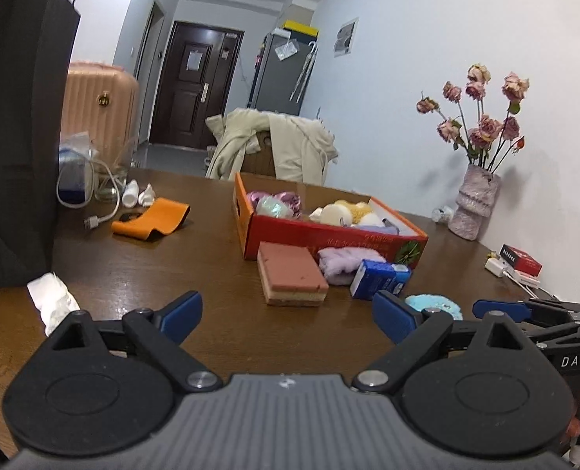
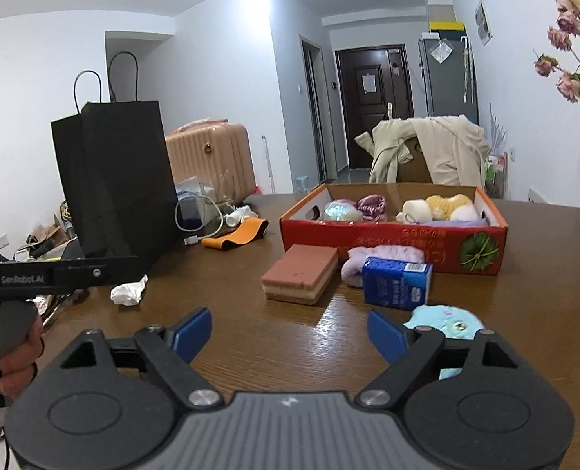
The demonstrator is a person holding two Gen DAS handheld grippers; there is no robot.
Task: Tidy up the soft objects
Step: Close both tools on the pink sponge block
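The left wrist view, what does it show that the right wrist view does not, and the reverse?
Only the left wrist view shows the pink textured vase under the dried roses and the small red box by the wall. Only the right wrist view shows the black paper bag's two loop handles. Both show the red cardboard tray, the brown layered sponge block, the blue carton, and each view's own open gripper, left gripper and right gripper.

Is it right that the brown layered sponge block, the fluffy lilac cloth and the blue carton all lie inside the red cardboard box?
Not quite. The brown layered sponge block, the fluffy lilac cloth and the blue carton all lie on the wooden table in front of the red cardboard box, not inside it. The right wrist view shows this.
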